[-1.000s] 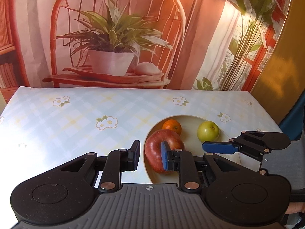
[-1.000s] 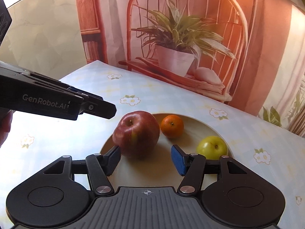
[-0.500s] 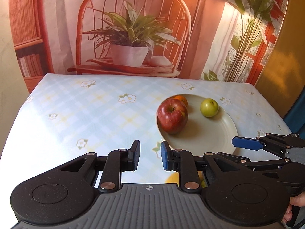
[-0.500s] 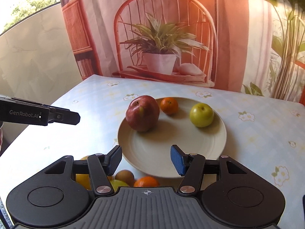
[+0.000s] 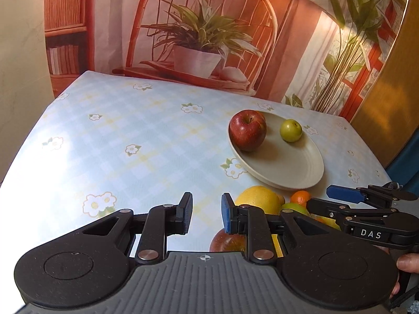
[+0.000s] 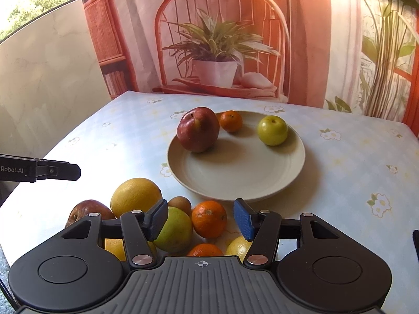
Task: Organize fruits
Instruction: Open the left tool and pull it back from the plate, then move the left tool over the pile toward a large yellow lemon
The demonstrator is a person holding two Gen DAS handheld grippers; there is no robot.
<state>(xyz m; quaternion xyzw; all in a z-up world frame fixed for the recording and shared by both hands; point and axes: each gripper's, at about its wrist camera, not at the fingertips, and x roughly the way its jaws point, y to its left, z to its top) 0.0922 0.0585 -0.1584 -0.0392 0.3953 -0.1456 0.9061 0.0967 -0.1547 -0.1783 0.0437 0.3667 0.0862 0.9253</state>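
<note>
A beige plate (image 6: pixel 235 183) holds a red apple (image 6: pixel 198 132), a small orange (image 6: pixel 231 121) and a green apple (image 6: pixel 272 130). In front of it lies a loose pile: a large yellow citrus (image 6: pixel 134 196), a green apple (image 6: pixel 175 230), an orange (image 6: pixel 209 218), a kiwi (image 6: pixel 180 204) and a second red apple (image 6: pixel 87 210). My right gripper (image 6: pixel 201 217) hovers open over this pile, its pads touching nothing. My left gripper (image 5: pixel 207 214) stands open and empty to the left of the pile, over bare cloth. From the left wrist, the plate (image 5: pixel 282 167) and yellow citrus (image 5: pixel 258 198) lie ahead on the right.
The table wears a pale blue checked cloth with flowers (image 5: pixel 131 130). A printed backdrop of a chair and potted plant (image 6: pixel 217 52) hangs behind the far edge. A hand (image 5: pixel 407 263) holds the right gripper's handle at the right.
Both grippers have drawn back from the plate toward the near edge, bringing the loose fruit pile into view. The fruit on the plate has stayed put.
</note>
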